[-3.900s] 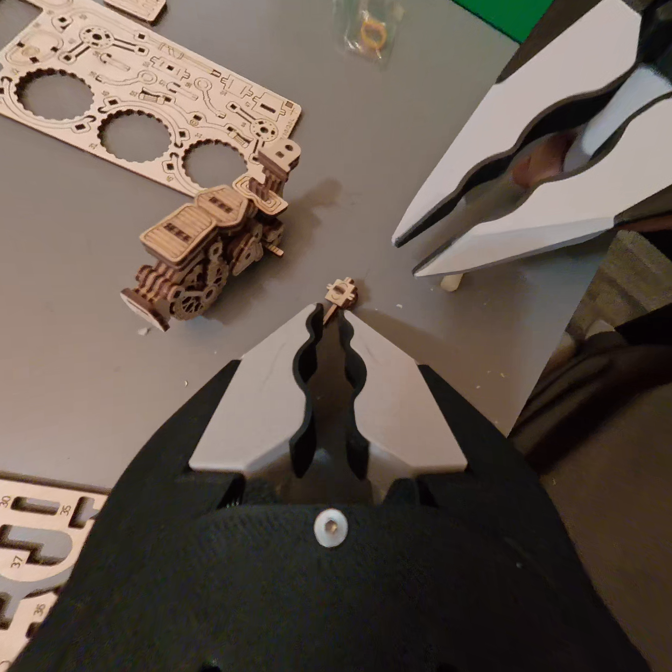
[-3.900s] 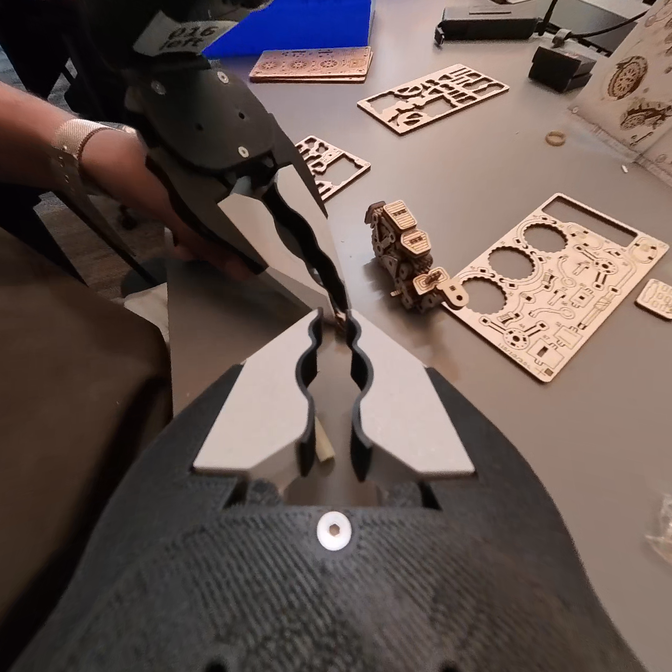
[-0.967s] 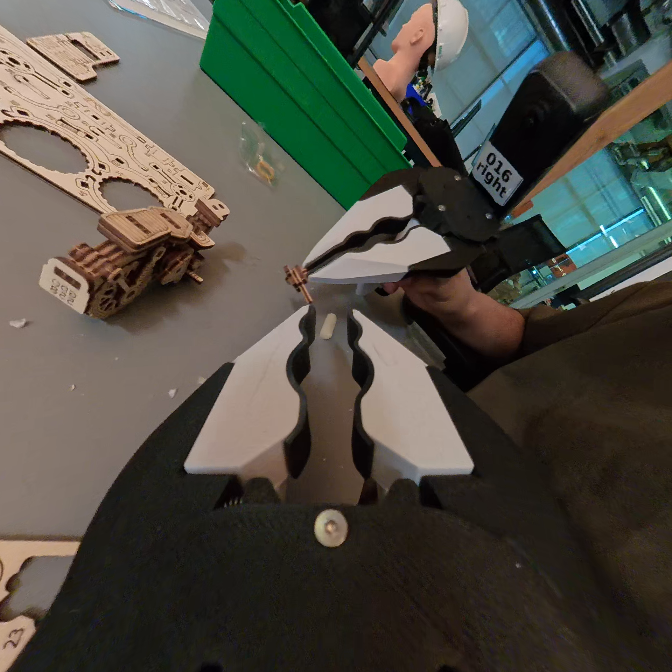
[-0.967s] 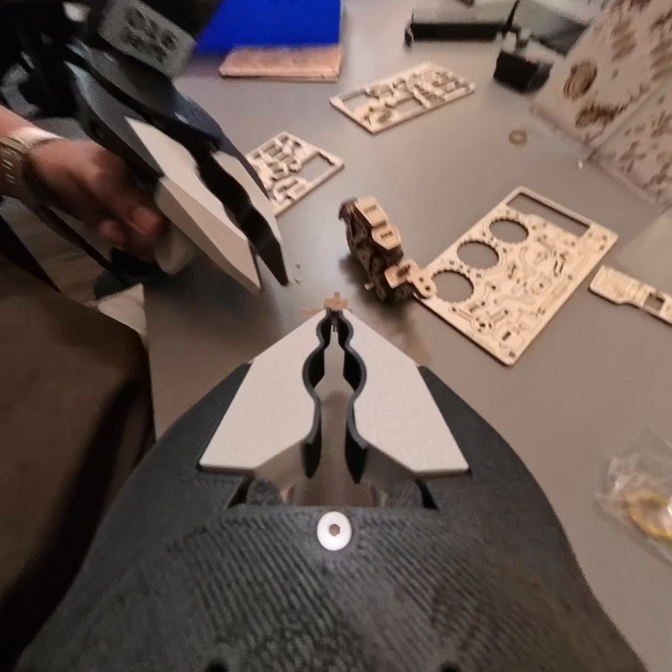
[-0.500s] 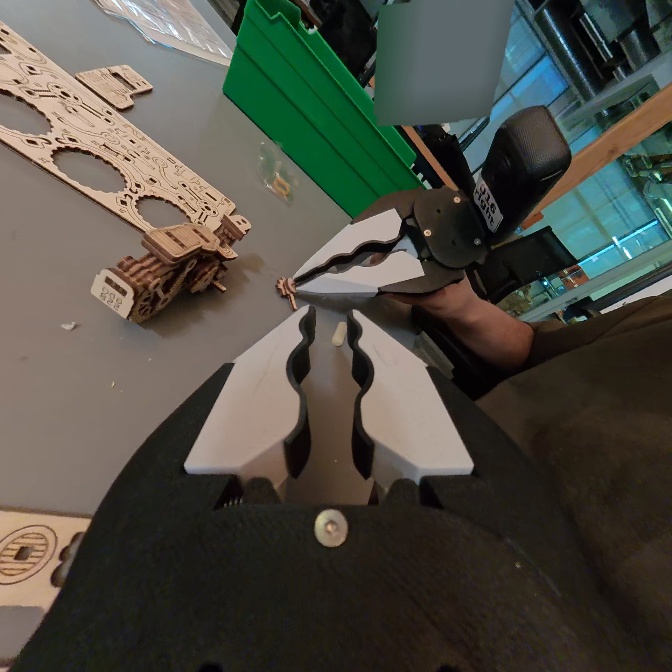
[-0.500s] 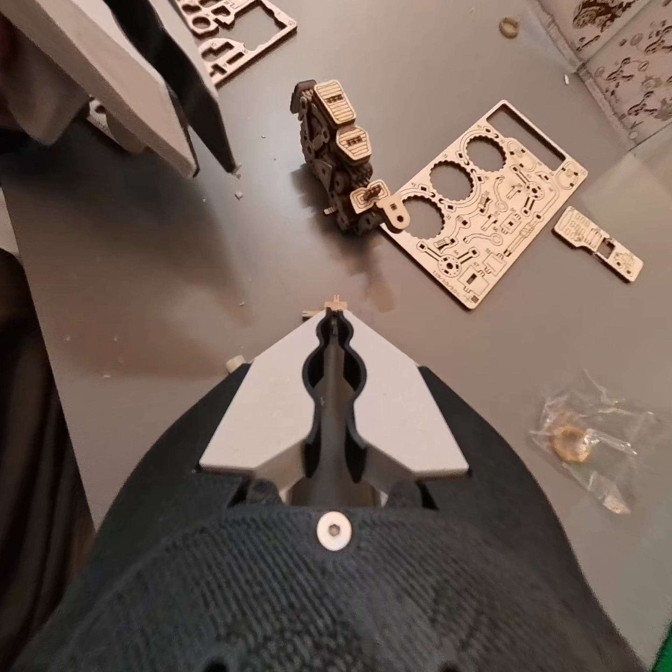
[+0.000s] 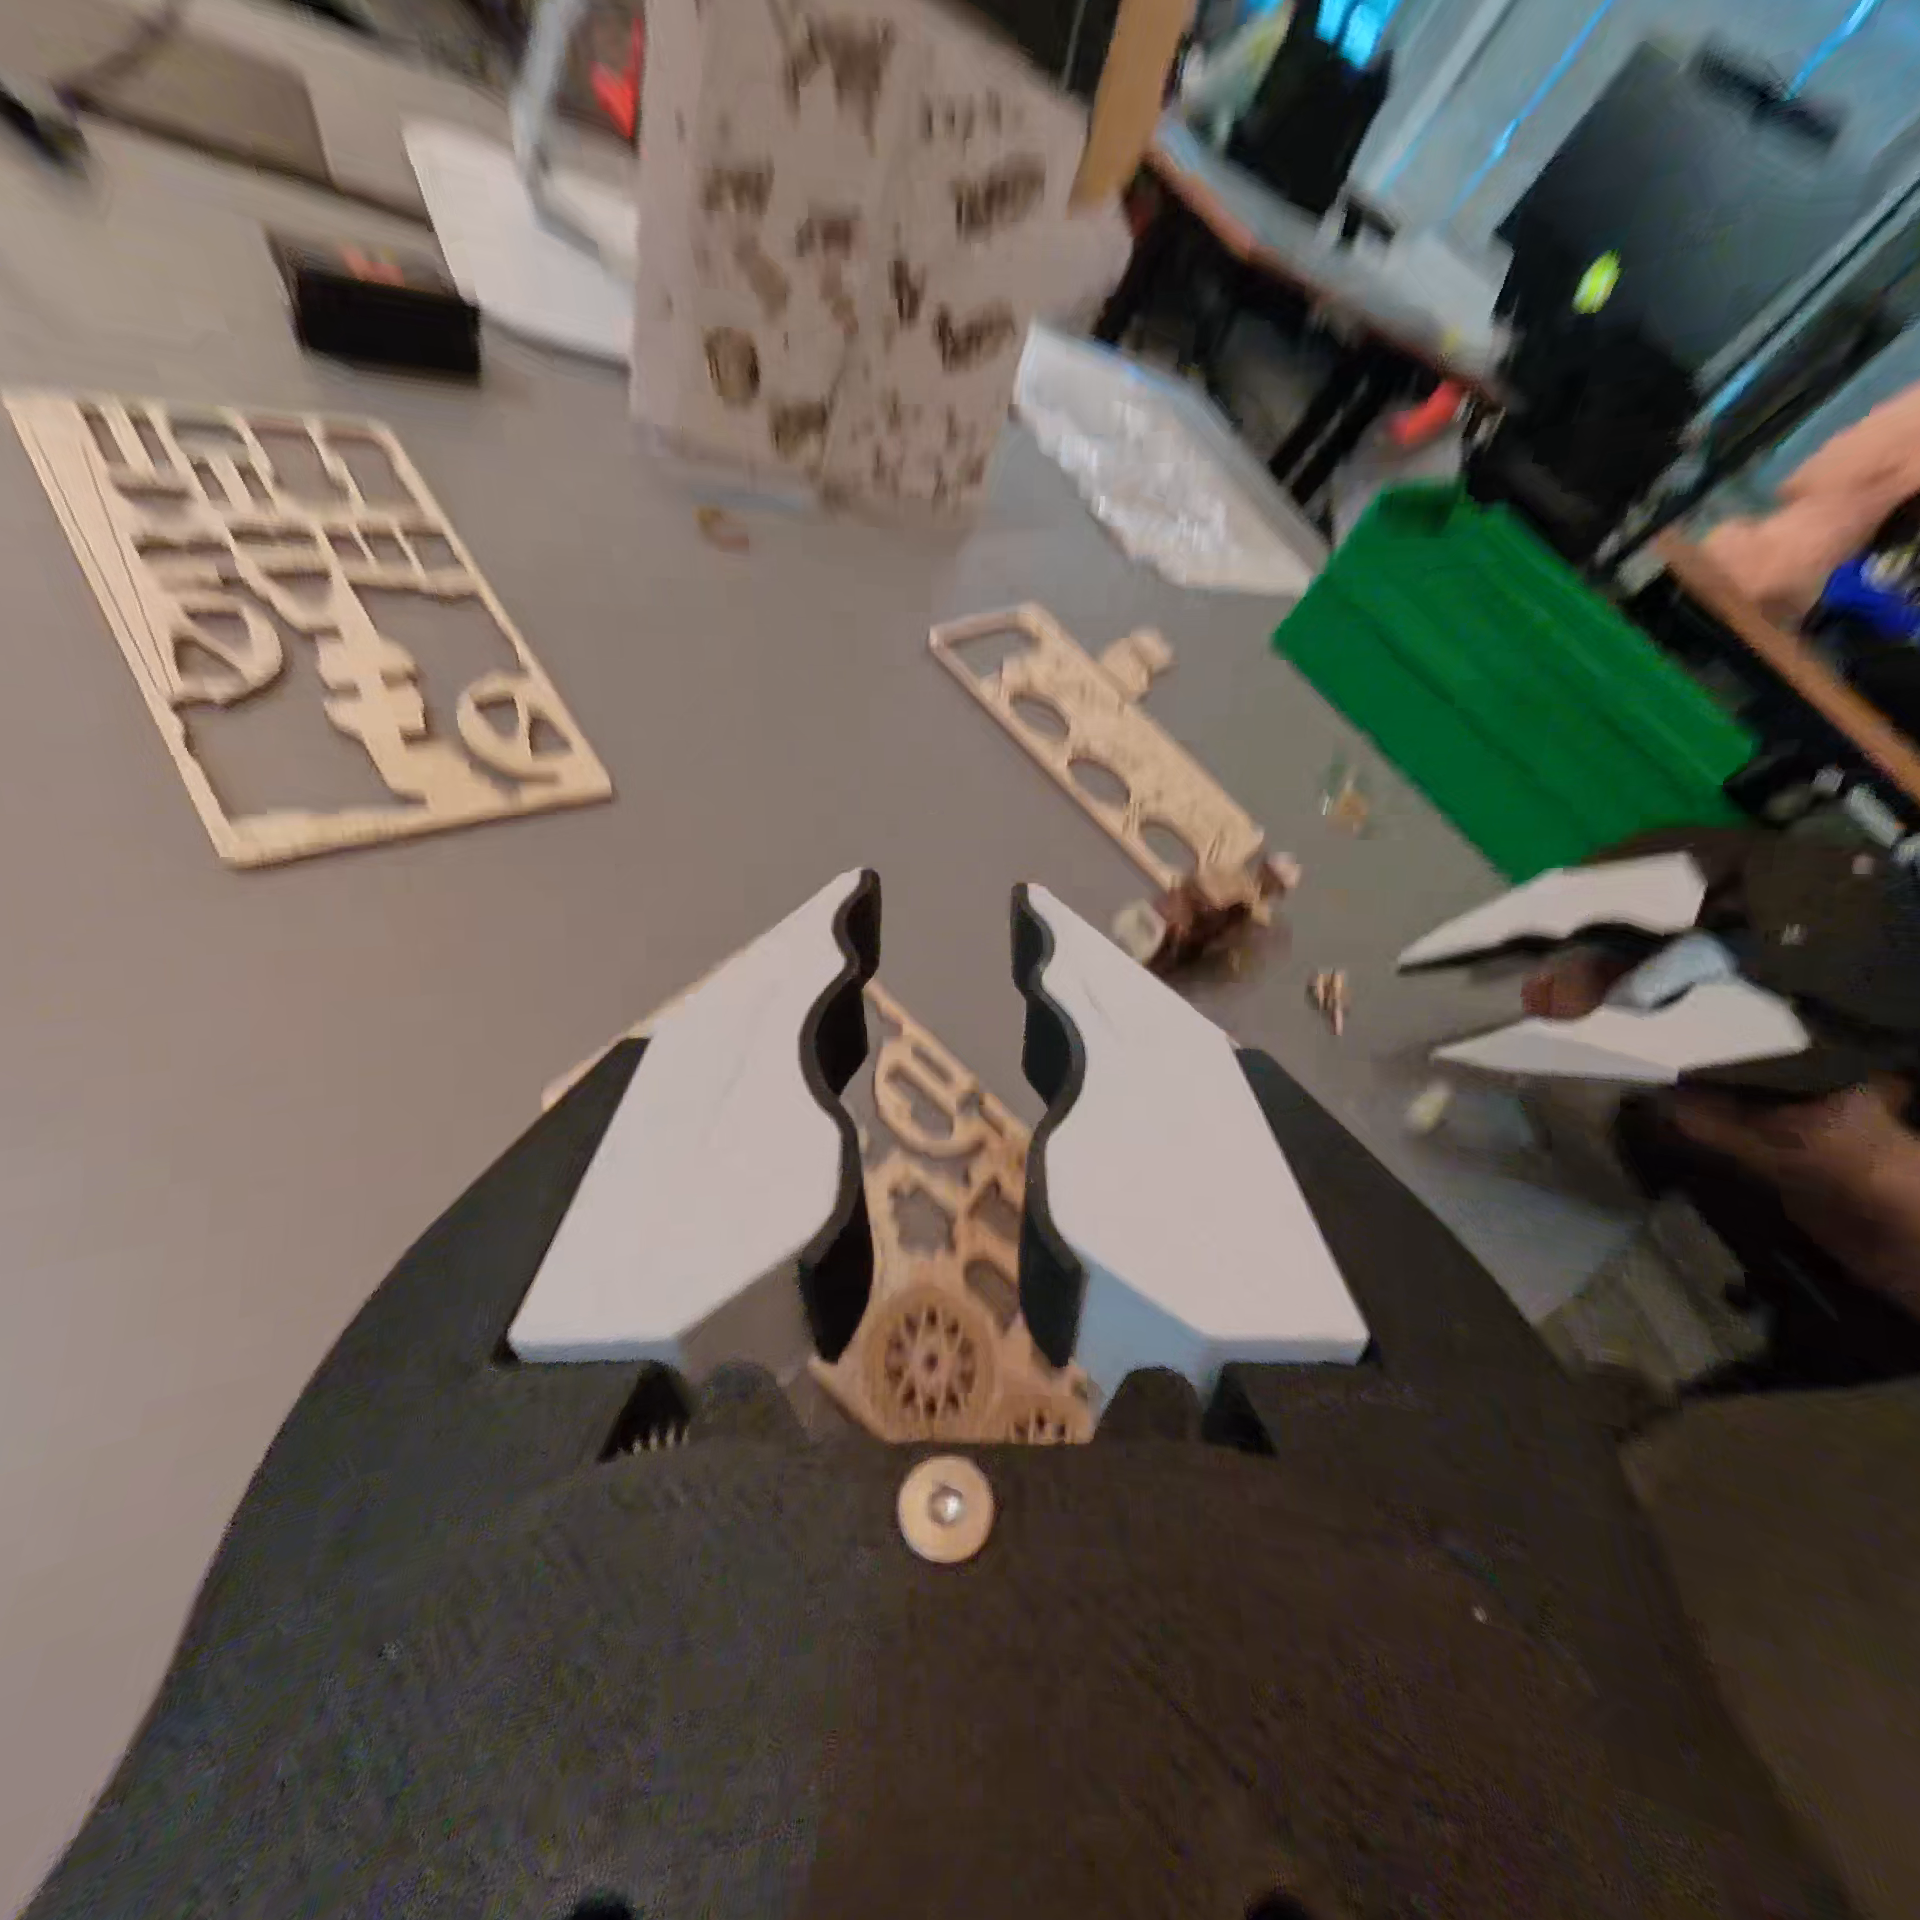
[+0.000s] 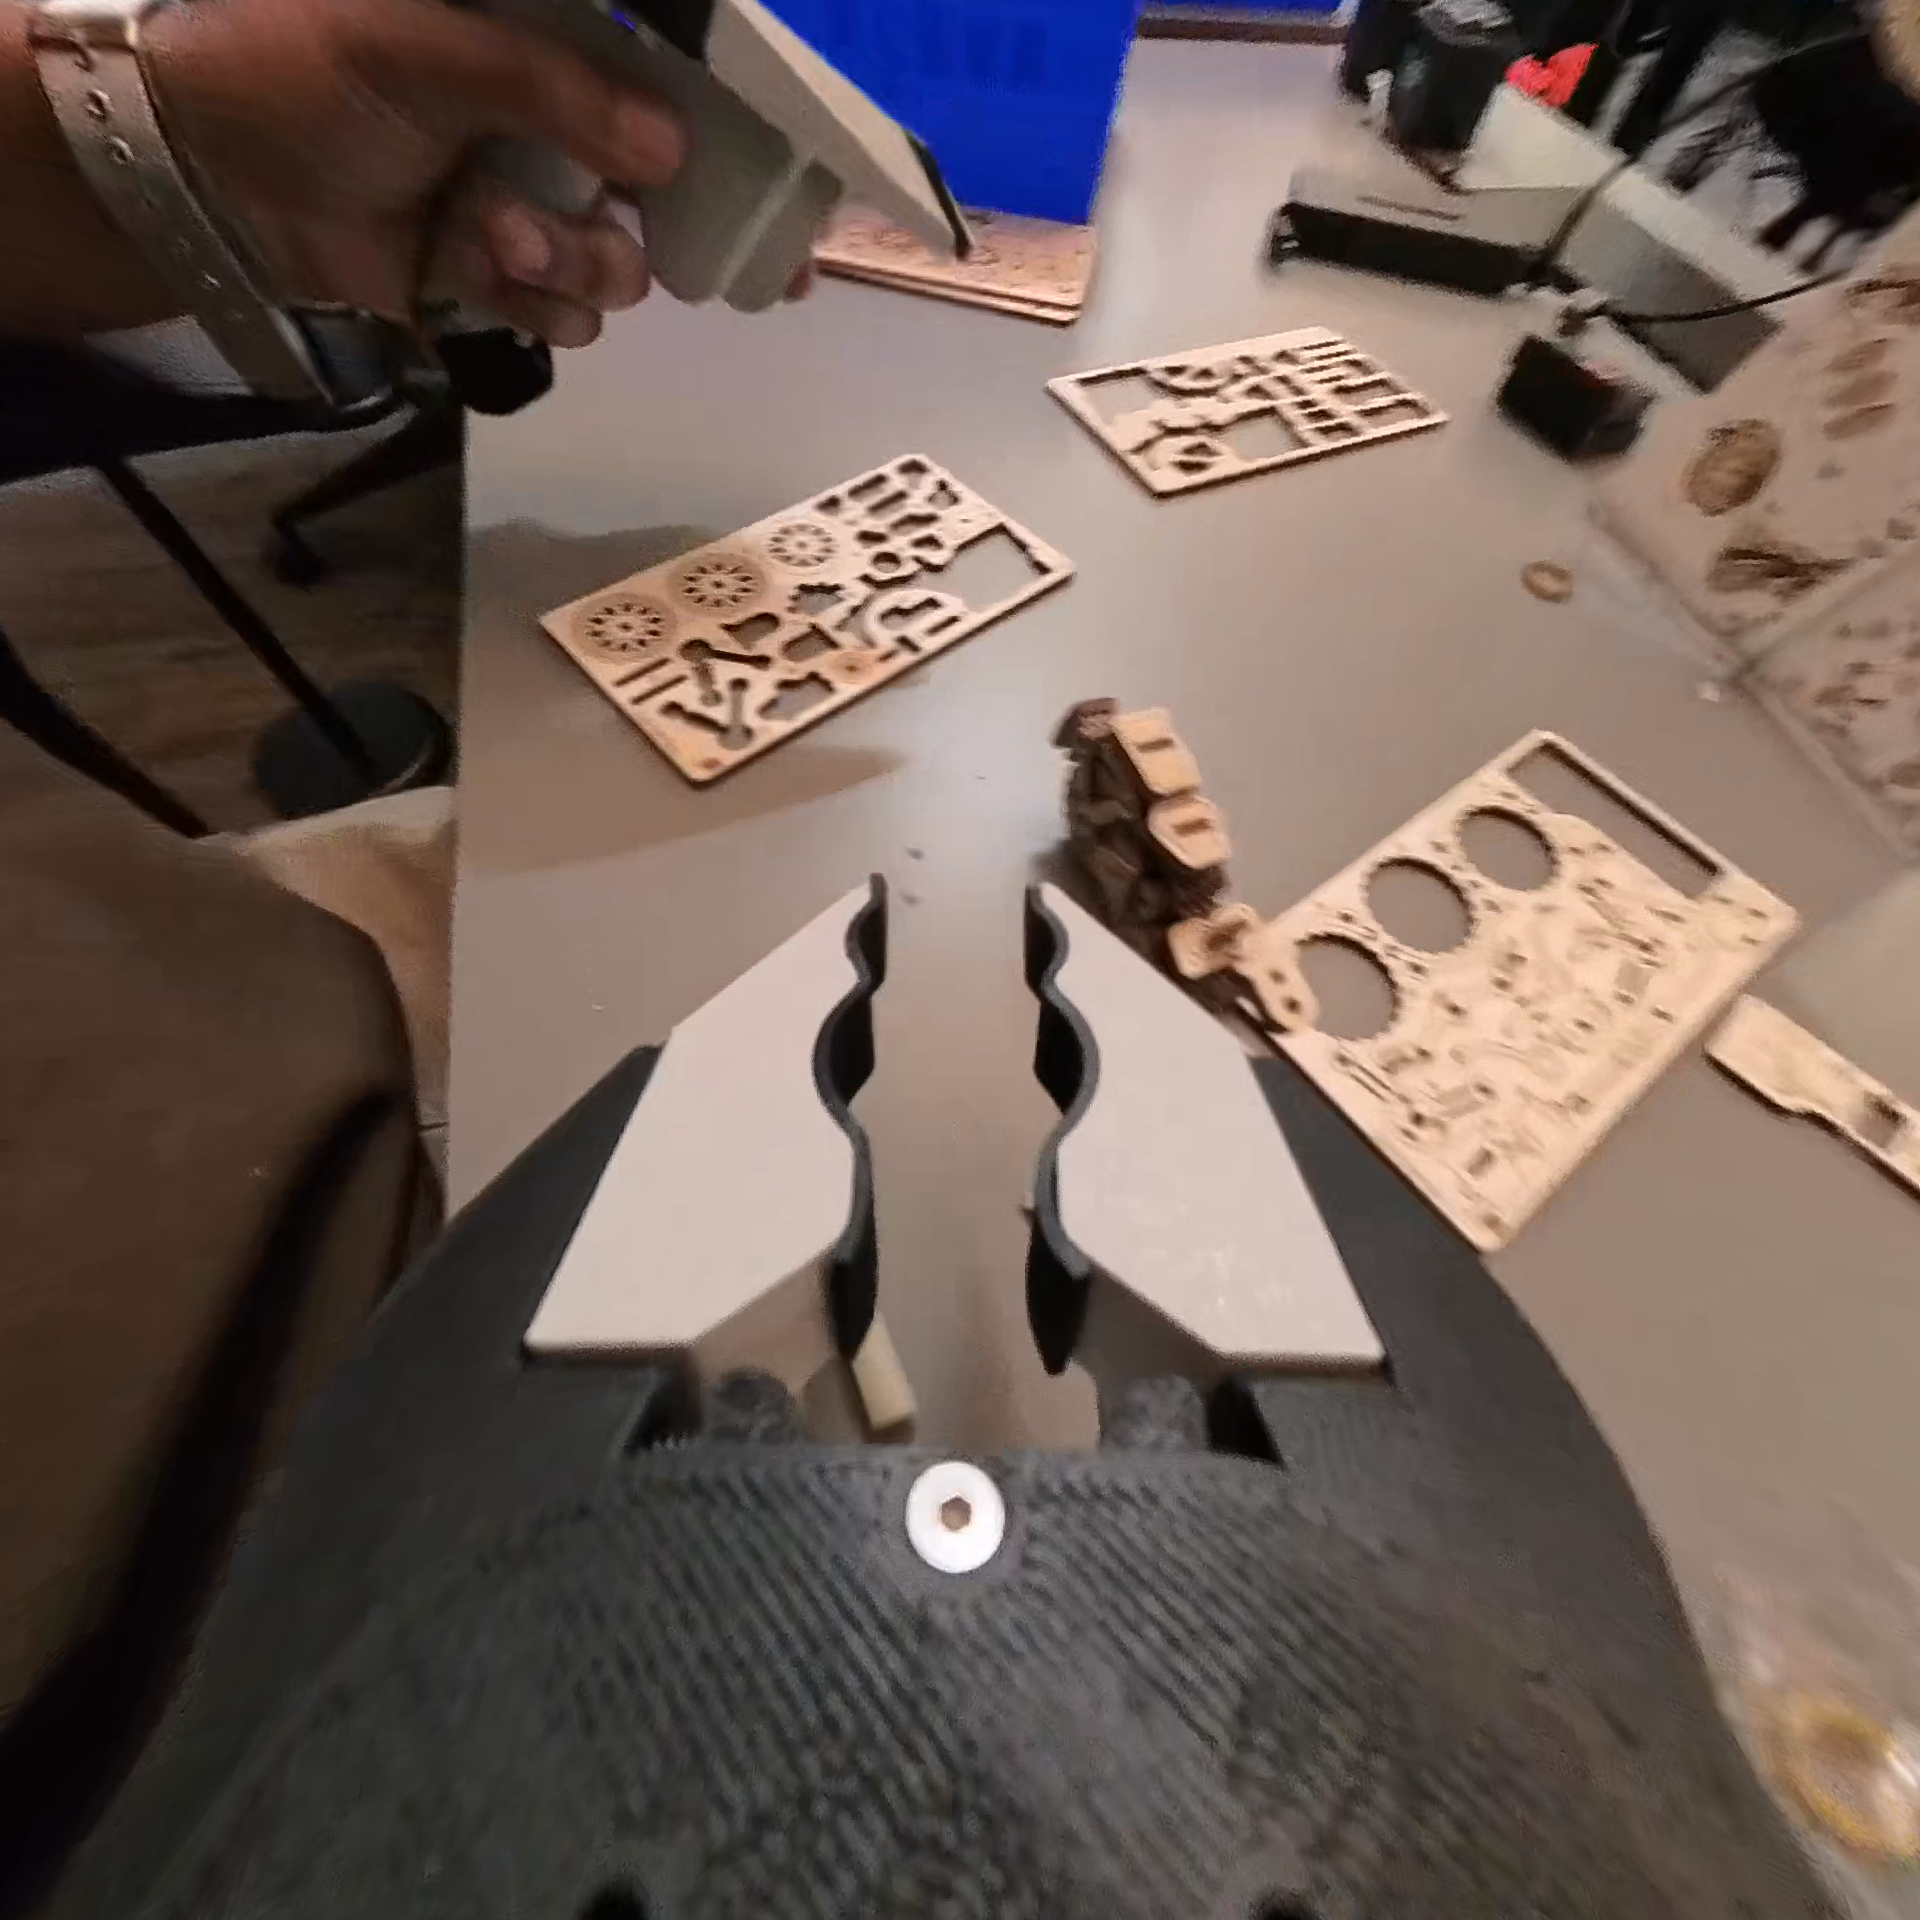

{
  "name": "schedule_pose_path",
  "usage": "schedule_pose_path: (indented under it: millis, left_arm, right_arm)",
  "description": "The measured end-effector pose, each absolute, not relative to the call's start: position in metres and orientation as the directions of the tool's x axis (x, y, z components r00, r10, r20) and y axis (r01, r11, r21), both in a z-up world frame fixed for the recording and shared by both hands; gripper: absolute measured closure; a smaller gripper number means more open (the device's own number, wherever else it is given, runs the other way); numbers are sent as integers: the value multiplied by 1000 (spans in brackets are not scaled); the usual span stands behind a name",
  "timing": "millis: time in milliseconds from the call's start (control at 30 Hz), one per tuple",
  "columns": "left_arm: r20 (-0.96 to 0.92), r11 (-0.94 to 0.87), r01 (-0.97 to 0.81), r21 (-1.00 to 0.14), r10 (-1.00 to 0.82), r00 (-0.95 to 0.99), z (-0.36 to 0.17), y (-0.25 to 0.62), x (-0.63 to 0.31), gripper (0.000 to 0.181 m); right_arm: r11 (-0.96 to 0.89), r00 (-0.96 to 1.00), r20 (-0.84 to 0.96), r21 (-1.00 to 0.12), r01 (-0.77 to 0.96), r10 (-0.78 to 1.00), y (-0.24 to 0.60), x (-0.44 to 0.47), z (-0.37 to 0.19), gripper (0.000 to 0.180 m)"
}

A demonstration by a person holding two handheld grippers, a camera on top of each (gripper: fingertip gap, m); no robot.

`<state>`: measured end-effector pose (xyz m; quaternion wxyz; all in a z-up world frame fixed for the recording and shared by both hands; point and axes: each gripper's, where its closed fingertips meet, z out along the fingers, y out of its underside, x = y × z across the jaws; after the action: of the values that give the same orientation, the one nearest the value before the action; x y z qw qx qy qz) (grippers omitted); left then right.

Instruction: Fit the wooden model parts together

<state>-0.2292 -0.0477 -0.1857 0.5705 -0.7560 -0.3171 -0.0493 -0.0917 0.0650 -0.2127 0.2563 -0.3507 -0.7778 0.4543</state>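
We are holding the left gripper [image 7: 943, 894] with its wavy black-edged jaws spread and empty, above a flat plywood sheet [image 7: 940, 1226] with cut-out gear shapes. Further right, the half-built wooden model [image 8: 1138, 831] is standing on the smooth grey table [image 8: 727, 416], touching a sheet with three round holes [image 8: 1496, 997]. We are keeping the right gripper [image 8: 954, 904] spread too, gripping nothing.

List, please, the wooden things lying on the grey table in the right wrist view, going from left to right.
Sheet with spoked wheels → half-built wooden model → sheet with three round holes → small narrow wooden strip. The farther sheet near the top is left out, because it overlaps the others in this order.
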Motion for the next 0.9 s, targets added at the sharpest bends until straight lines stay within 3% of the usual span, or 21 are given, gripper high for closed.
schedule_pose_path:
  millis: [167,267,367,433,633,900]
  left_arm:
    - [211,-495,433,-753,442,872,-245,-56,-194,144]
    - [193,-580,354,-734,321,927,-257,-46,-164,138]
    - [54,-679,235,-696,277,959,-273,-50,-159,134]
    - [18,-668,199,-717,267,964,-270,-48,-160,131]
    - [143,-587,294,-754,291,946,-254,-49,-177,138]
    - [52,-704,122,-700,120,991,-267,-45,-170,152]
  right_arm:
    - [355,-733,-19,-867,351,680,13,-94,-228,153]
    - [384,-766,-31,-852,356,642,-10,-96,-235,152]
    - [371,-783,-62,-856,361,619,-27,-96,-237,152]
    - [353,-785,-82,-862,365,614,-32,-97,-236,153]
    - [313,-764,-118,-864,394,634,-27,-97,-240,154]
    - [287,-743,-118,-873,394,659,-15,-88,-237,157]
